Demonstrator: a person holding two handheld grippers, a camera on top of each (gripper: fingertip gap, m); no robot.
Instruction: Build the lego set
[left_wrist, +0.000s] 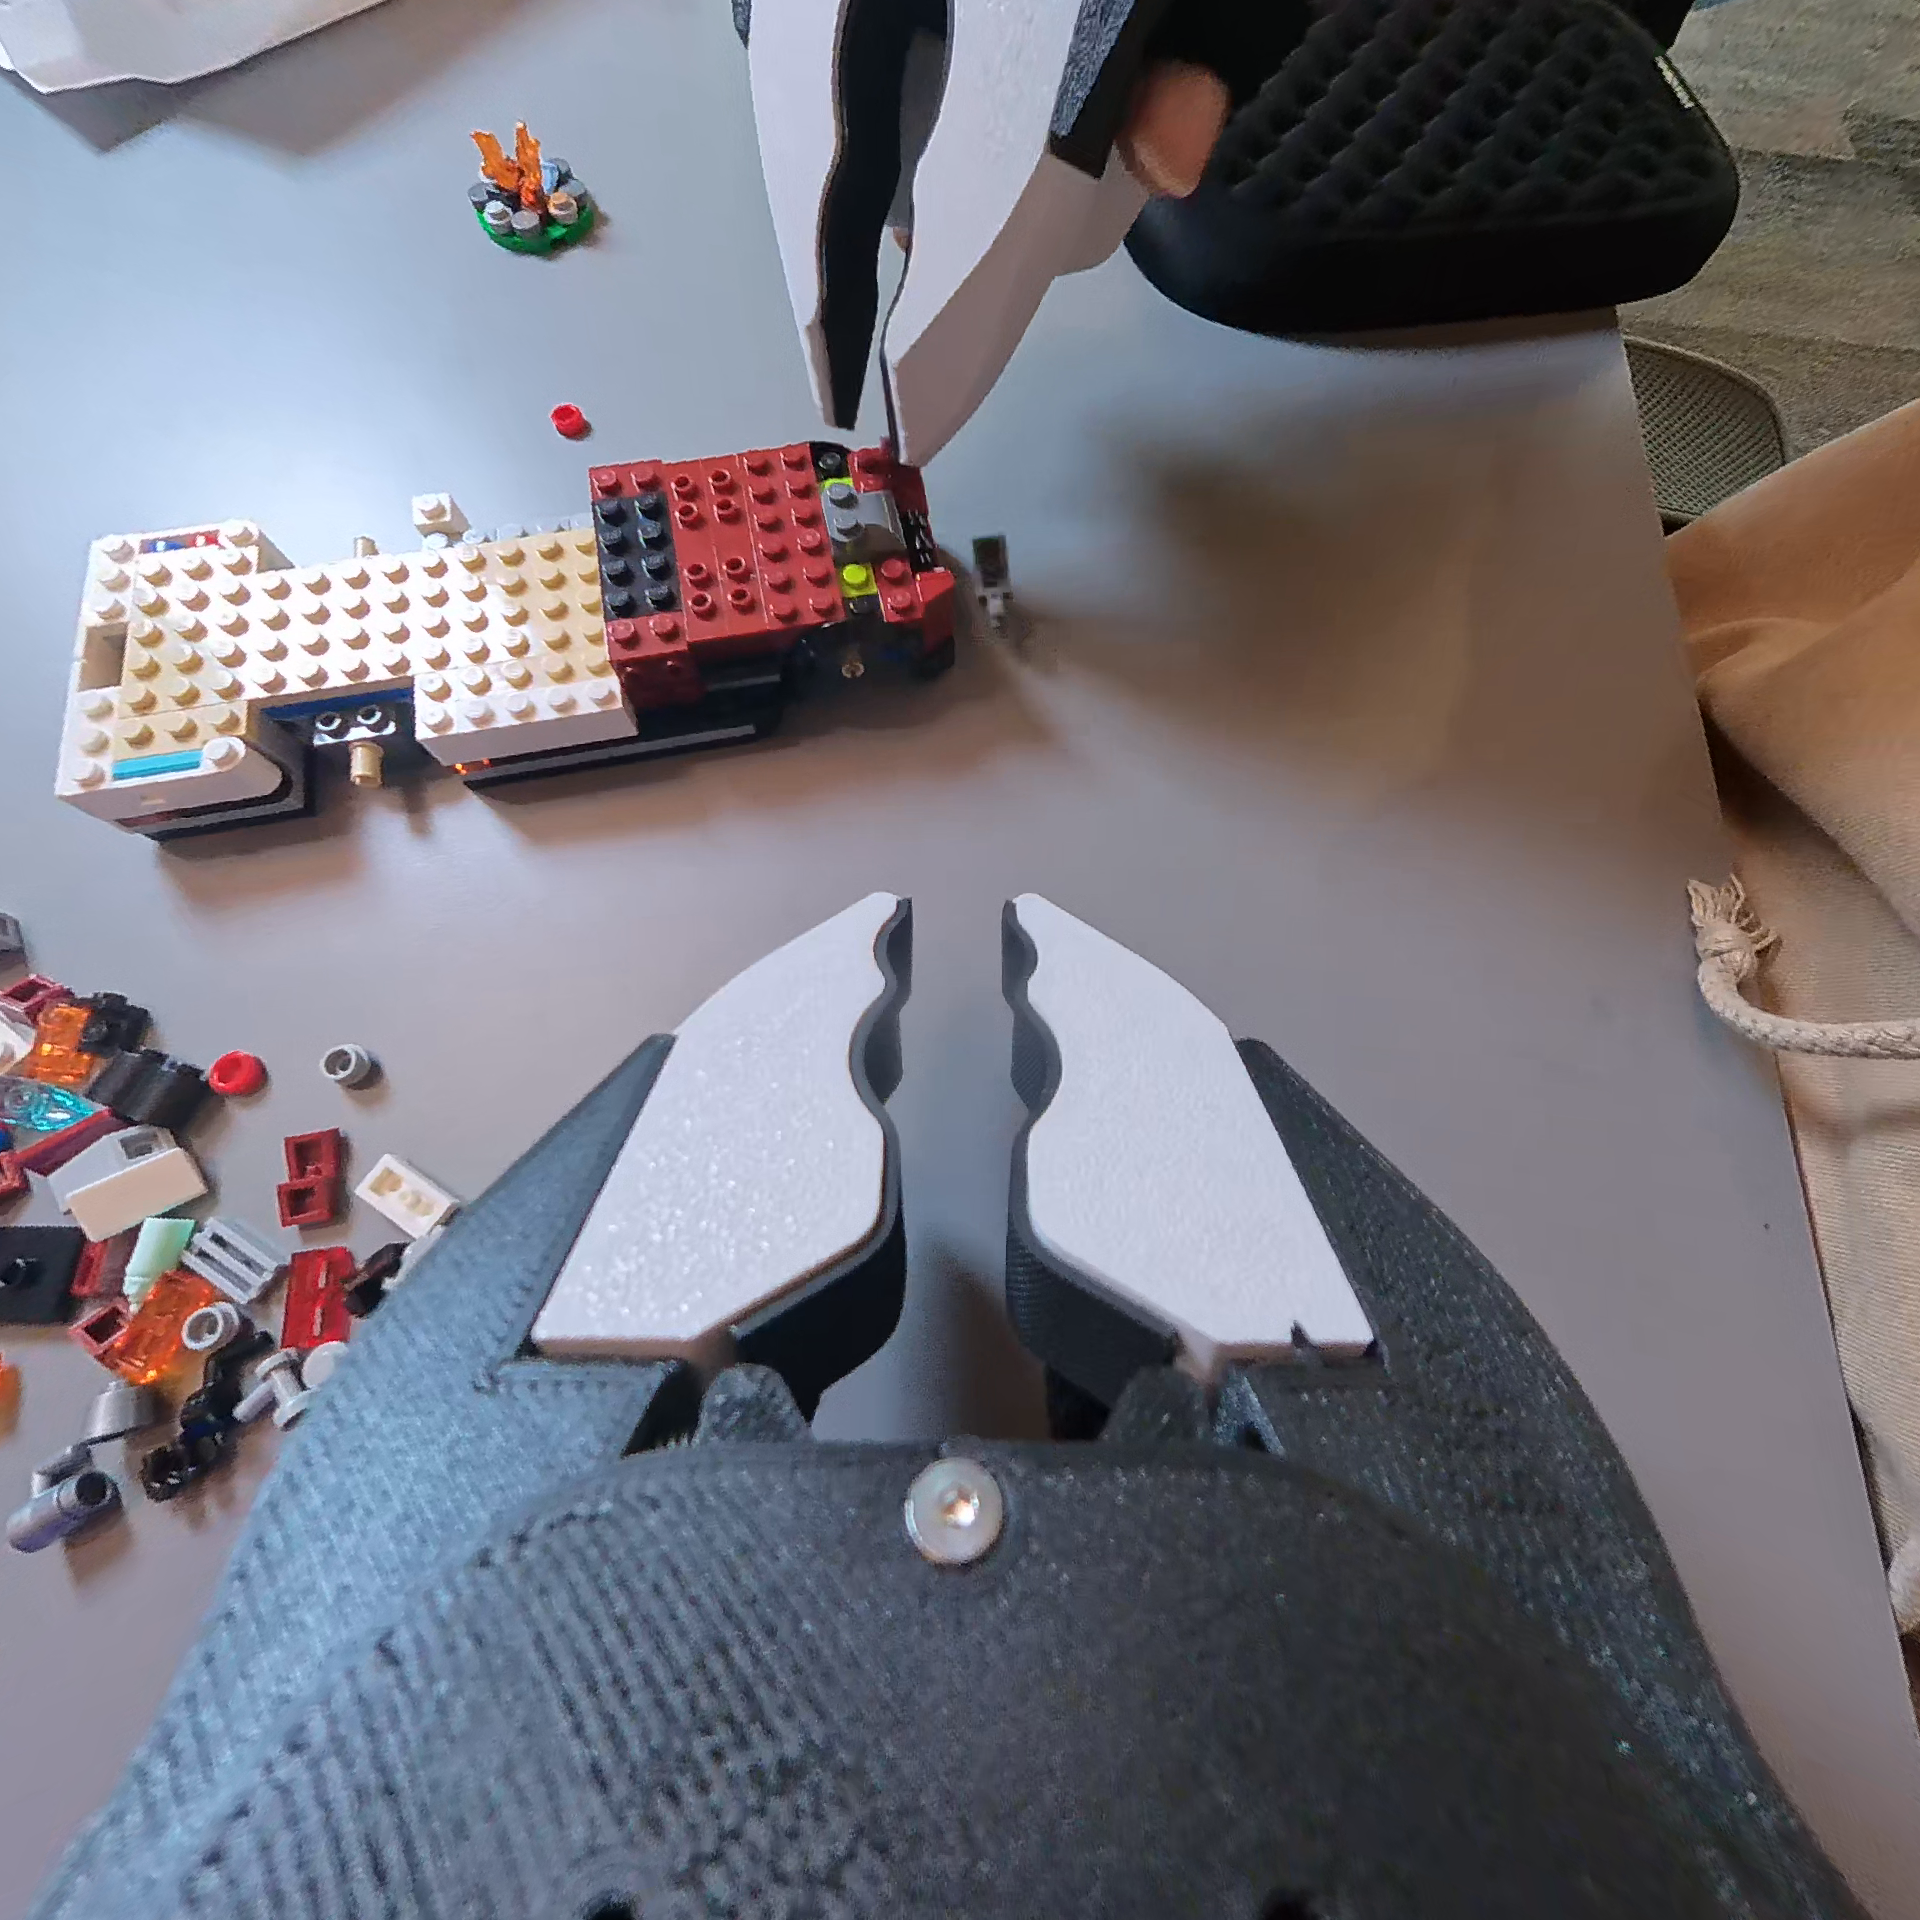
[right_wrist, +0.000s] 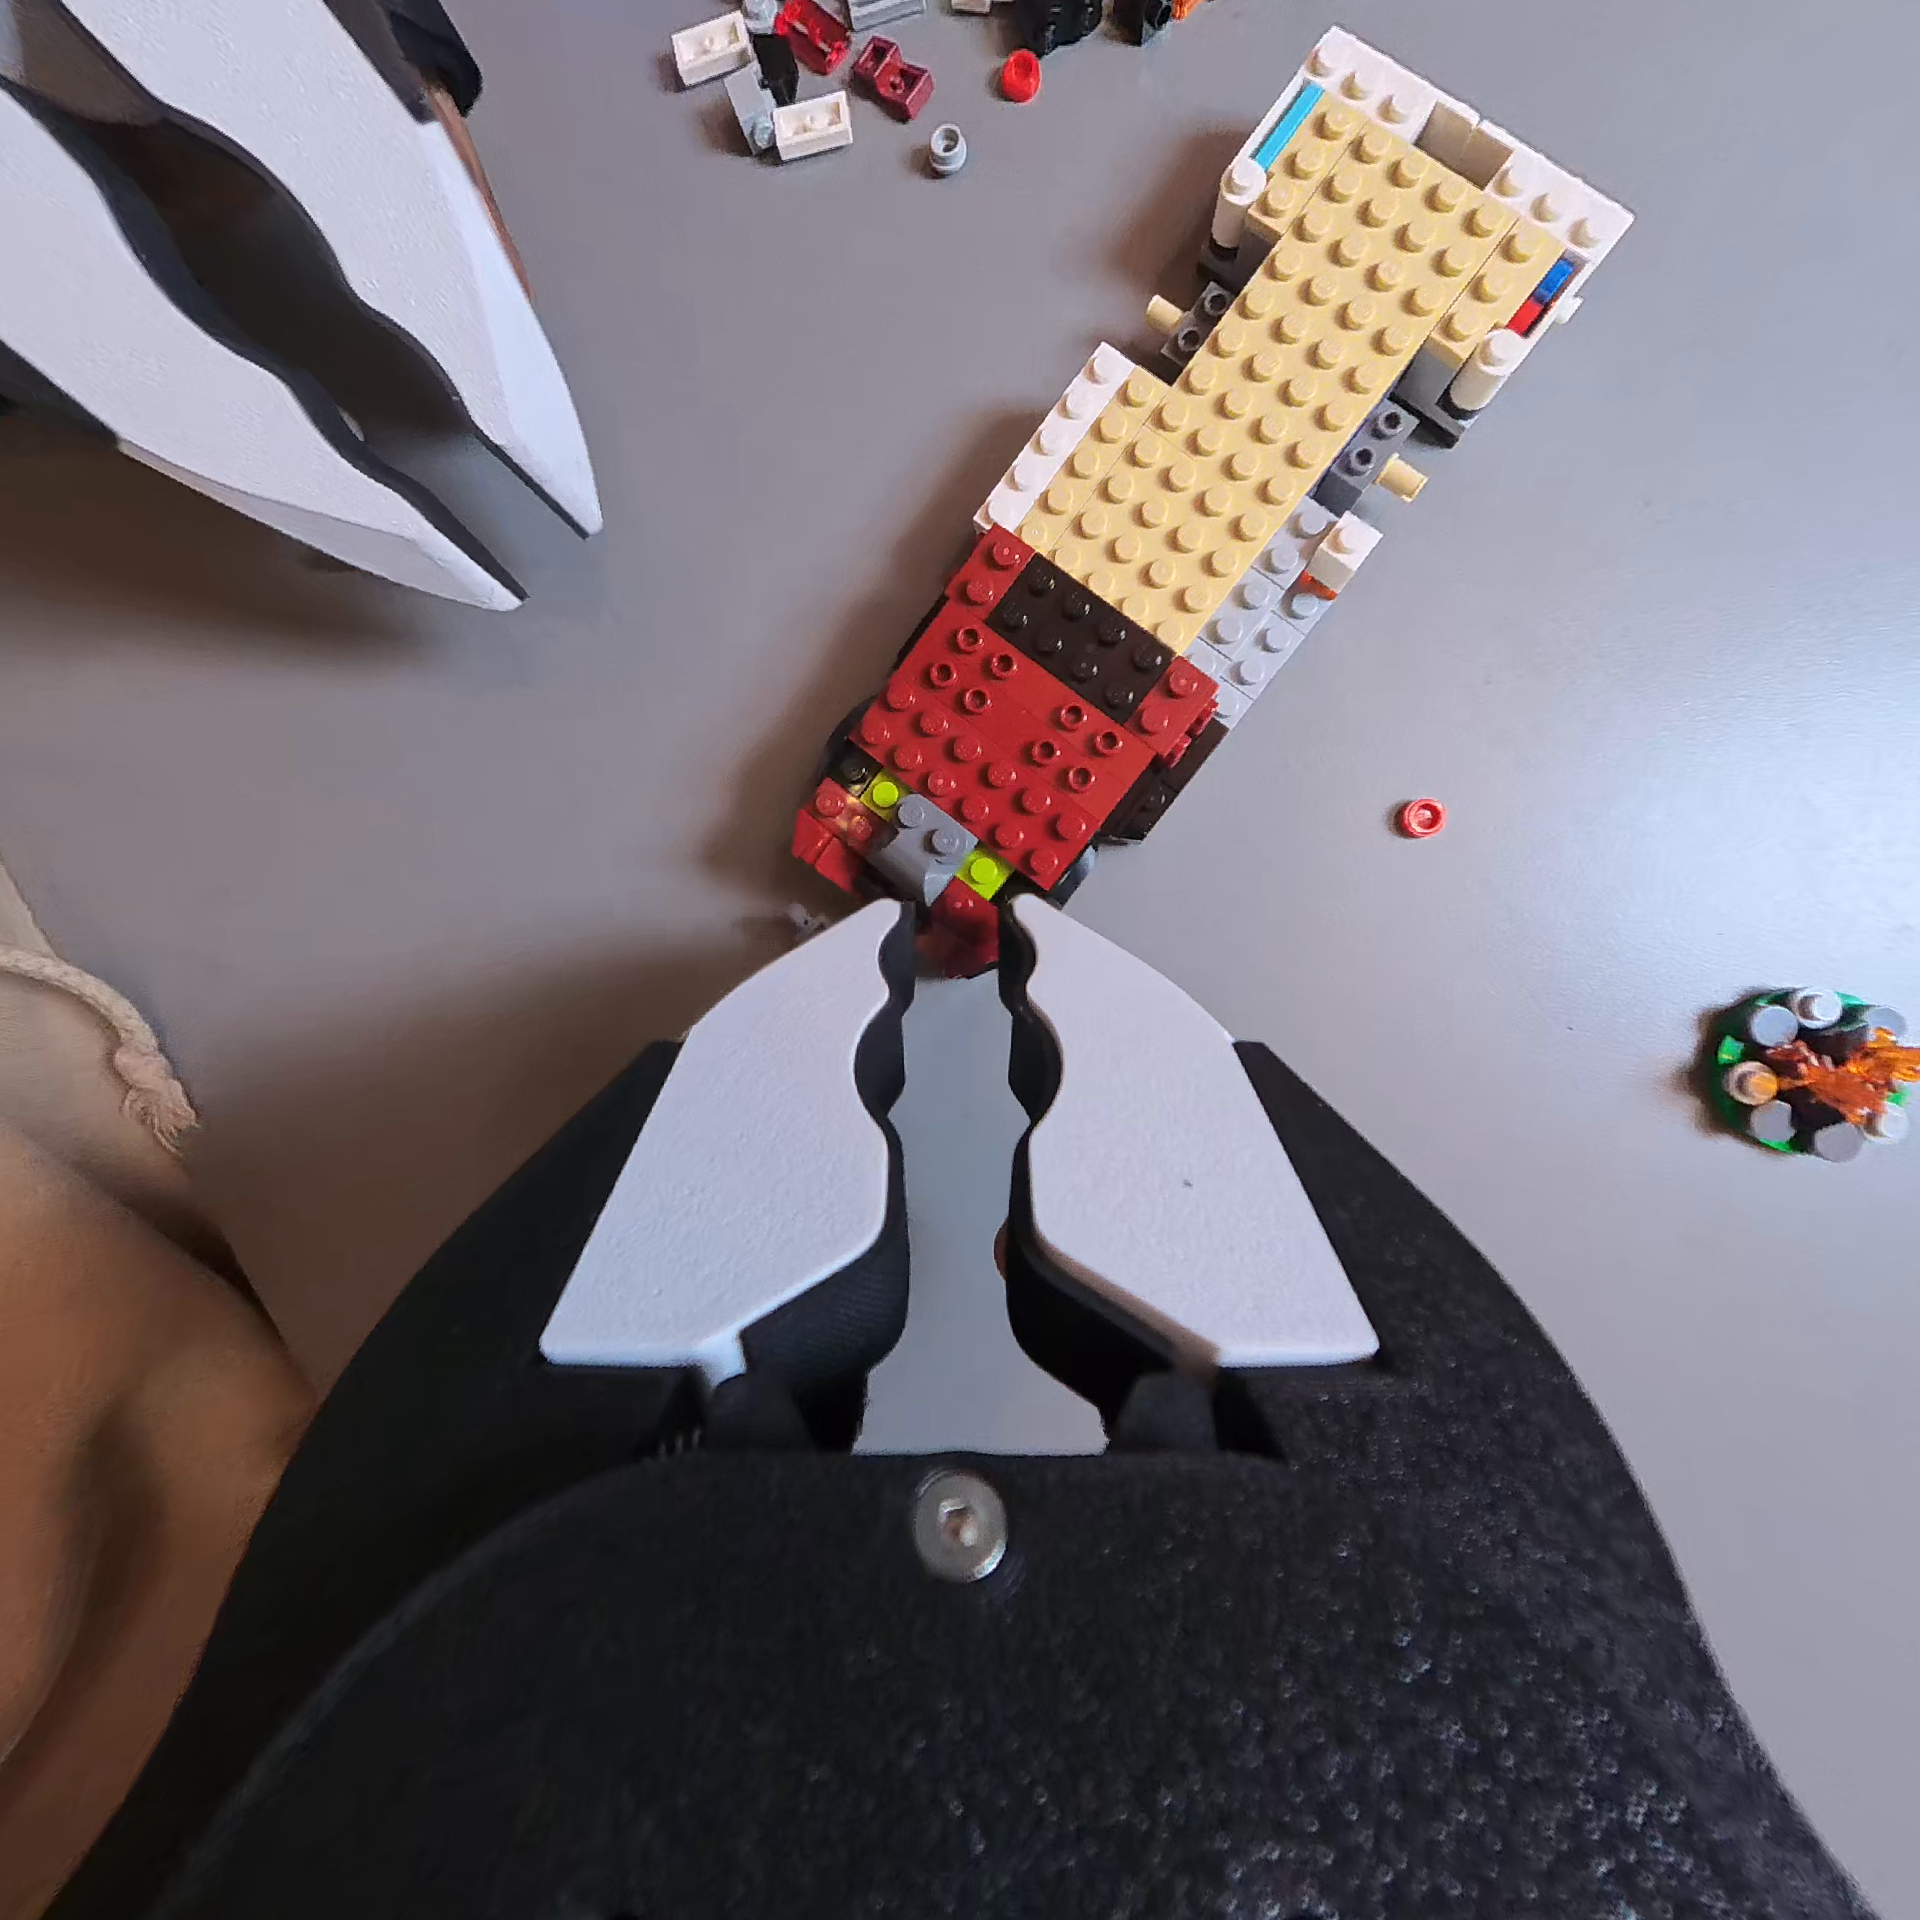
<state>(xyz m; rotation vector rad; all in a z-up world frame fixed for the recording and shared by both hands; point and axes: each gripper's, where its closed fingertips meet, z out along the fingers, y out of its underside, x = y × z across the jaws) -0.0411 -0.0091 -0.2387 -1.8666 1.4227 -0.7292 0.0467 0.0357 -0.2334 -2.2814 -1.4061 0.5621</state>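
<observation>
The right gripper (right_wrist: 956, 914) pinched a dark red brick (right_wrist: 954, 935) at the brick model's (left_wrist: 436, 634) nose, while the left gripper (left_wrist: 956, 914) hung slightly spread, empty.

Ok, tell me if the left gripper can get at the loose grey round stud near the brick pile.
Probably yes: the left gripper is open and holds nothing, and only bare table separates it from the grey round stud.

No legible writing, number, brand or sign is to be made out anywhere. A small blue and red tile (left_wrist: 187, 541) on the pale end of the brick model (left_wrist: 499, 634) bears markings too blurred to be read.
</observation>
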